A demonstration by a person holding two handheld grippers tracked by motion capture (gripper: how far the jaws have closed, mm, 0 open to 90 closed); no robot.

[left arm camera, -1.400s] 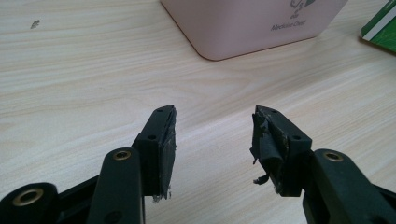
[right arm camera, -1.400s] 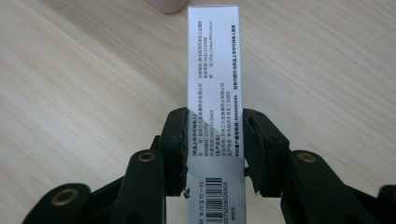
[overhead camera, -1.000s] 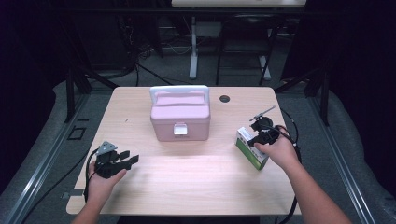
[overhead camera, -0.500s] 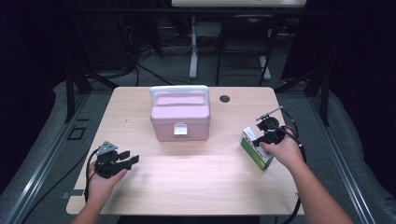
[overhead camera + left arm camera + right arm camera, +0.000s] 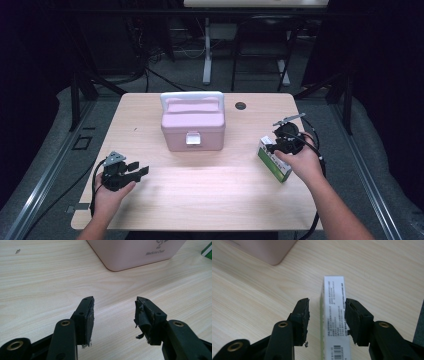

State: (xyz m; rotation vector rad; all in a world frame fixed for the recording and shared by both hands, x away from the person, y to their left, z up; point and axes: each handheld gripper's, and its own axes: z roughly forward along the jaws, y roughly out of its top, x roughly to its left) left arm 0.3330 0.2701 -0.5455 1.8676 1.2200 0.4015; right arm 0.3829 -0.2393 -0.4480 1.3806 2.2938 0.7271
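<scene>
Right tool (image 5: 327, 312) level, astride carton (image 5: 334, 315) — jaws just widened

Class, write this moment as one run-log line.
right tongs: just opening, astride green-and-white carton, left pad apart from it | left tongs: open, nothing between | pink case: shut

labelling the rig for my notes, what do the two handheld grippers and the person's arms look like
Both are black. The left gripper carries a grey three-cornered plate and trails a black cable; the right gripper has the same plate and cable. Each has two black jaws with brass-coloured pivot rivets and worn, frayed black pads. No sleeves reach the forearms in the high view.
</scene>
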